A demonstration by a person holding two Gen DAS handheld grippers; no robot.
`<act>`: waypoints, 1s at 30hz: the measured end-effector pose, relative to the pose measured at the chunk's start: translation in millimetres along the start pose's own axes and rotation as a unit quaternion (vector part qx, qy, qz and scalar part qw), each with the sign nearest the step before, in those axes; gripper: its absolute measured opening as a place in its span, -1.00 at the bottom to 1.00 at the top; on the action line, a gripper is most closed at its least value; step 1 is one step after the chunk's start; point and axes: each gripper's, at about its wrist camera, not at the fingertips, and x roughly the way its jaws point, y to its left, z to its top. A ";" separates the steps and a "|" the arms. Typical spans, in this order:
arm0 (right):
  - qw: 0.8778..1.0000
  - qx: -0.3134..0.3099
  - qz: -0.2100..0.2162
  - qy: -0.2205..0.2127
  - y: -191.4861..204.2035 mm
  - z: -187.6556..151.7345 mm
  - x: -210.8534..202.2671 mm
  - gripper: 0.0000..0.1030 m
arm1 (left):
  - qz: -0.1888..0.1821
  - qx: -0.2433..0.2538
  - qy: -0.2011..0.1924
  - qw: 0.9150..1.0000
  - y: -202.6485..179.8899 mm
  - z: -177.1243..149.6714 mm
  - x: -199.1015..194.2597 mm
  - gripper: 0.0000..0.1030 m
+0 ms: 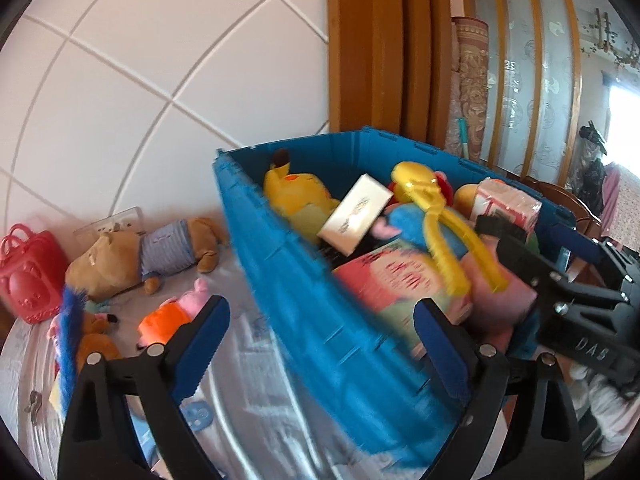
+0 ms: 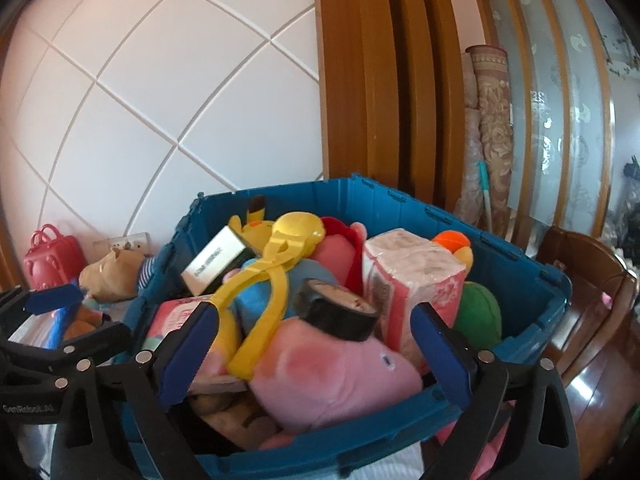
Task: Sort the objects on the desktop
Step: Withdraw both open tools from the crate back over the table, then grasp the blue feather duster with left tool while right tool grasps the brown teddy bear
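Observation:
A blue plastic crate stands on the bed, piled with toys: a yellow snowball clamp, a white box, a yellow plush, a pink plush, a black tape roll and a pink wrapped pack. My left gripper is open and empty, astride the crate's left wall. My right gripper is open and empty above the pink plush and tape roll; it also shows in the left wrist view.
On the bed left of the crate lie a brown bear plush in a striped shirt, a small pig plush, a red toy bag and a blue fuzzy item. A tiled wall and wooden frame stand behind.

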 end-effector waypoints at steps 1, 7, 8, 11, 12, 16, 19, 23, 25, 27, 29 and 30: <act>1.000 0.000 0.002 0.000 3.2 -0.7 -1.3 0.94 | 0.004 -0.004 0.001 1.000 6.7 -4.3 -4.1 0.83; 0.999 -0.014 0.030 -0.007 48.3 -8.1 -17.2 0.99 | 0.036 -0.034 0.012 0.999 60.1 -35.8 -31.3 0.83; 0.999 -0.017 0.036 -0.010 60.0 -9.2 -20.1 0.99 | 0.043 -0.039 0.014 0.998 70.1 -40.3 -36.1 0.83; 0.998 -0.025 0.052 -0.012 94.0 -11.5 -25.0 0.99 | 0.062 -0.059 0.016 0.996 107.0 -55.2 -54.6 0.83; 0.998 -0.028 0.057 -0.011 106.0 -12.3 -26.2 0.99 | 0.071 -0.065 0.018 0.995 120.6 -61.2 -60.3 0.83; 0.996 -0.041 0.077 -0.005 160.8 -22.3 -30.2 0.99 | 0.100 -0.085 0.031 0.991 174.0 -90.8 -81.6 0.83; 0.995 -0.046 0.093 0.001 200.8 -33.4 -33.0 0.99 | 0.116 -0.096 0.045 0.988 212.9 -115.8 -96.2 0.83; 0.993 -0.054 0.106 0.025 256.7 -56.0 -31.5 0.99 | 0.134 -0.111 0.065 0.982 266.0 -151.4 -112.4 0.83; 0.991 -0.057 0.113 0.037 280.1 -69.4 -30.1 0.99 | 0.143 -0.121 0.076 0.979 290.2 -168.0 -117.8 0.83; 0.989 -0.062 0.123 0.058 303.5 -84.1 -24.1 0.99 | 0.155 -0.137 0.091 0.974 309.5 -183.9 -120.8 0.83; 0.985 -0.068 0.135 0.084 322.3 -95.6 -15.3 0.99 | 0.167 -0.152 0.107 0.968 328.7 -199.8 -123.8 0.83; 0.984 -0.073 0.138 0.091 329.4 -98.4 -11.7 0.99 | 0.173 -0.160 0.114 0.965 338.3 -207.7 -125.3 0.83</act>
